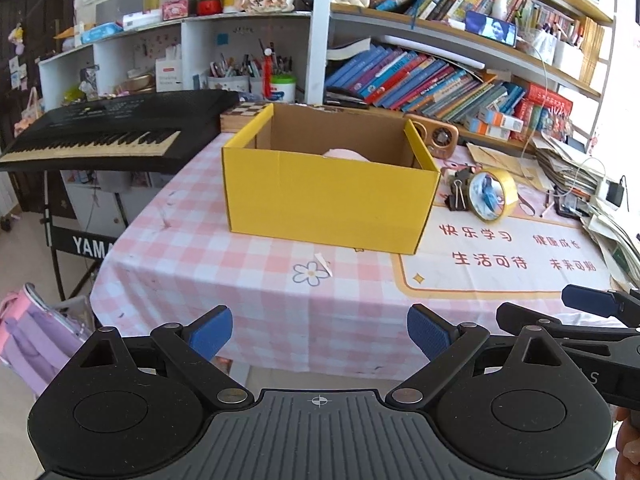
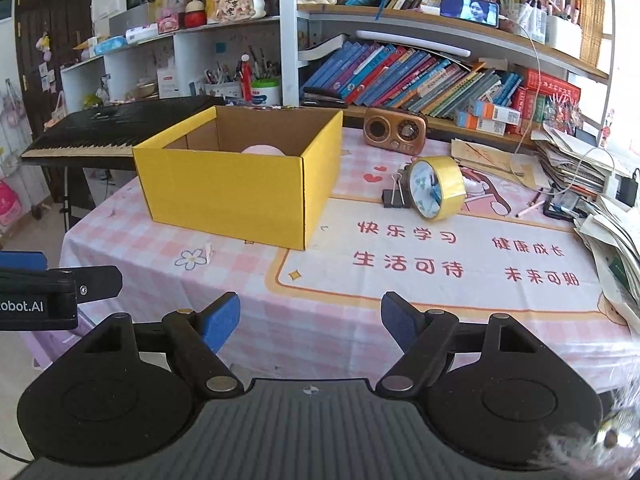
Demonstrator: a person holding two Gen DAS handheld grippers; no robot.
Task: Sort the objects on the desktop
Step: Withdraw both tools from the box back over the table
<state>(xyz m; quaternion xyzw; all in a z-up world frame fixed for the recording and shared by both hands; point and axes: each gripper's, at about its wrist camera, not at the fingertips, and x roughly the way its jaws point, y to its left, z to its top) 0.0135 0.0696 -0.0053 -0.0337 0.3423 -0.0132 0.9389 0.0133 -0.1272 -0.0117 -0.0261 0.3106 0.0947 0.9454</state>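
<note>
1. Hovering over the near edge of the table [image 1: 256, 300], the left gripper [image 1: 320, 334] has its blue pads spread wide with nothing between them.
2. Beside it, the right gripper [image 2: 310, 324] also stands open and empty above the checked tablecloth [image 2: 280, 320]; only cloth shows in the gap between its pads.
3. Each gripper shows in the other's view: the right one at the right edge of the left wrist view, the left one at the left edge of the right wrist view.
4. A yellow box [image 1: 328, 200] sits open-topped near the middle of the table, well ahead of both grippers. Something pale pink [image 2: 262, 149] lies inside it, mostly hidden by the front wall, so what it is cannot be told.
5. Right of the box, a roll of yellow tape [image 2: 436, 188] stands on edge, tilted, on the printed desk mat [image 2: 440, 280].
6. Black binder clips [image 2: 394, 196] lie just beside the tape, on its left, between it and the box.
7. A small brown radio [image 2: 394, 130] stands upright behind the tape, near the bookshelf [image 2: 440, 80].
8. A scrap of white paper [image 1: 323, 264] lies on the cloth in front of the box, next to a printed flower.
9. A black keyboard [image 1: 108, 136] sits at the table's left, behind the box's far left corner.
</note>
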